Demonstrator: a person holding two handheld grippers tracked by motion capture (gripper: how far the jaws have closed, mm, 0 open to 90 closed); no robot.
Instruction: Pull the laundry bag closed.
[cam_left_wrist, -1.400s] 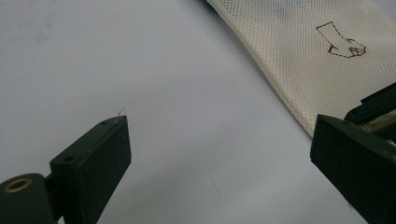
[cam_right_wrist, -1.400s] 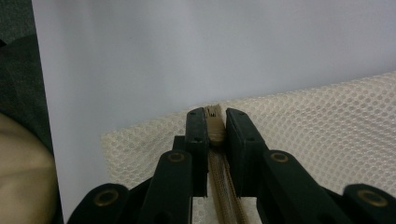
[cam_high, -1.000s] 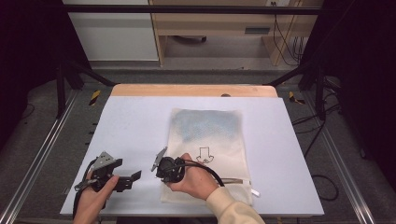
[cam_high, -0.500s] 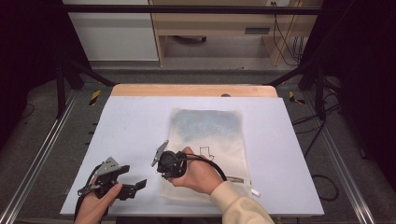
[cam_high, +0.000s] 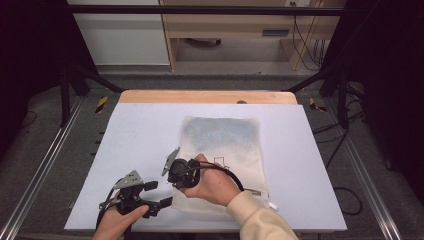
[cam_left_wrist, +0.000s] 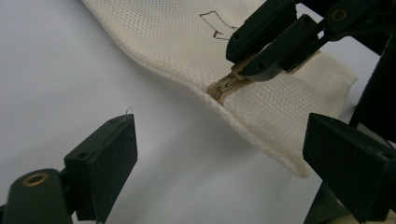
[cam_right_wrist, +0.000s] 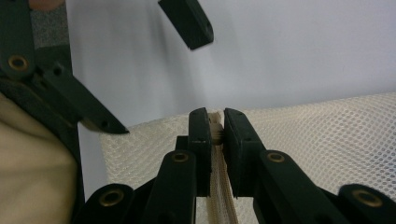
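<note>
The white tabletop (cam_high: 140, 145) lies bare to the left of and beyond the mesh zipper bag (cam_high: 222, 150), which rests flat on the table right of centre, its long sides running away from the person. Its far edge stops well short of the wooden strip (cam_high: 207, 97) along the table's far side, and a broad white margin separates its right edge from the table's right edge. The bag's near end sits close to the near table edge, where the right forearm in a cream sleeve (cam_high: 260, 220) crosses it. In the left gripper view the bag's near-left edge curls up slightly off the table, with open white surface beside it.

The right gripper (cam_right_wrist: 215, 128) is pinched tight on the bag's beige zipper pull (cam_left_wrist: 236, 73) at the near-left part of the bag; its two black jaws stand nearly together with only the pull between them. In the left gripper view the same jaws clamp the pull above the zipper track.

The left gripper (cam_left_wrist: 224, 154) sits just left of the bag's near corner, above bare table. Its jaws stand wide apart, have just been closing a little, and have nothing between them; the bag's curled edge lies just beyond its right jaw, not touching.
</note>
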